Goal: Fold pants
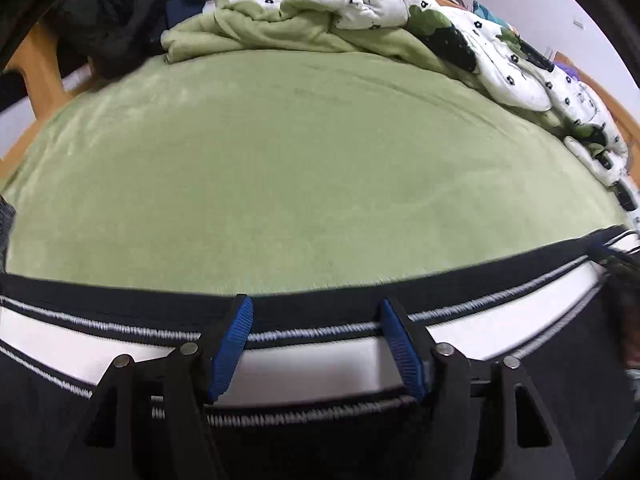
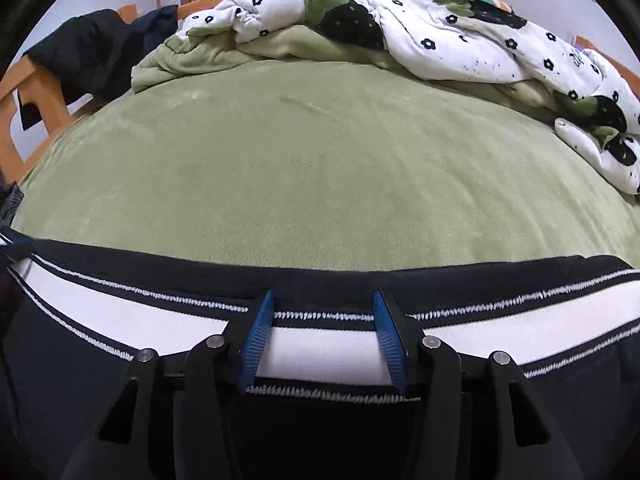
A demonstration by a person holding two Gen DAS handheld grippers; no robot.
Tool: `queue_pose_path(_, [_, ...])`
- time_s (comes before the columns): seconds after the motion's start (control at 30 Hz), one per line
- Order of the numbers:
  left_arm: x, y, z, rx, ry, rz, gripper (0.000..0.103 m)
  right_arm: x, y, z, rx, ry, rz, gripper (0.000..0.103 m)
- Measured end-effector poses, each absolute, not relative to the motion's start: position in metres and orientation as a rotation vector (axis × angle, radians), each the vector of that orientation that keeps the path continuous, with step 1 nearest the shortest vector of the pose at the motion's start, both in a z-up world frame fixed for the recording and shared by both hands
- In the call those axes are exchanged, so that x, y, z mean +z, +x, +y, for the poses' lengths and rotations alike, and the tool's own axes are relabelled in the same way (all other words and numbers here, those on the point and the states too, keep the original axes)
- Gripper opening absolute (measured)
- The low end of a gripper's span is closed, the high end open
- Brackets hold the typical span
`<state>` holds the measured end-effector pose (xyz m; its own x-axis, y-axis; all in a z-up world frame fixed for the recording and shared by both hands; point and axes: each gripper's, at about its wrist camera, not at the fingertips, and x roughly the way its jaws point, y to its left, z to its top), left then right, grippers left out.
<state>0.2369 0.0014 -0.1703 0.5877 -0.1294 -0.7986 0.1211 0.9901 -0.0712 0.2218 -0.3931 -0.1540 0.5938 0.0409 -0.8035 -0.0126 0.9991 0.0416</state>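
Dark navy pants (image 1: 312,432) with a white side stripe (image 1: 320,372) edged in white stitching lie across the near edge of a green bed. My left gripper (image 1: 316,312) is open, its blue-padded fingers (image 1: 232,344) spread over the stripe. The same pants (image 2: 320,432) and stripe (image 2: 324,356) fill the bottom of the right wrist view. My right gripper (image 2: 322,304) is open too, its blue pads (image 2: 258,340) straddling the stripe. Whether the fingertips touch the cloth I cannot tell.
The green fleece bed sheet (image 1: 304,160) stretches ahead, also in the right wrist view (image 2: 320,168). A crumpled white flowered quilt (image 1: 400,4) is piled at the far side and right (image 2: 440,28). Dark clothes (image 1: 108,20) hang on the wooden bed frame (image 2: 24,92) at the left.
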Motion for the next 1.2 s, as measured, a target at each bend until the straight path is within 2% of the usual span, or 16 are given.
queue_pose_path(0.33, [-0.147,0.206,0.033,-0.100,-0.077,0.954,0.064,-0.131,0.192,-0.389,-0.057,0.033,0.921,0.053])
queue_pose_path(0.63, [-0.110,0.141,0.060,-0.070,-0.070,0.891,0.063,-0.074,0.110,-0.398,-0.112,0.134,0.776,0.053])
queue_pose_path(0.7, [-0.103,0.124,0.071,-0.081,-0.102,0.890,0.057,-0.066,0.093,-0.403,-0.100,0.155,0.781,0.053])
queue_pose_path(0.8, [-0.098,0.098,0.089,-0.106,-0.175,0.890,0.057,-0.060,0.069,-0.417,-0.076,0.230,0.815,0.053])
queue_pose_path(0.97, [-0.110,0.052,0.128,-0.117,-0.282,0.895,0.056,-0.049,0.025,-0.433,-0.099,0.263,0.807,0.053])
queue_pose_path(1.2, [-0.152,-0.003,0.184,-0.080,-0.478,0.876,0.056,-0.046,-0.009,-0.434,-0.132,0.268,0.799,0.053])
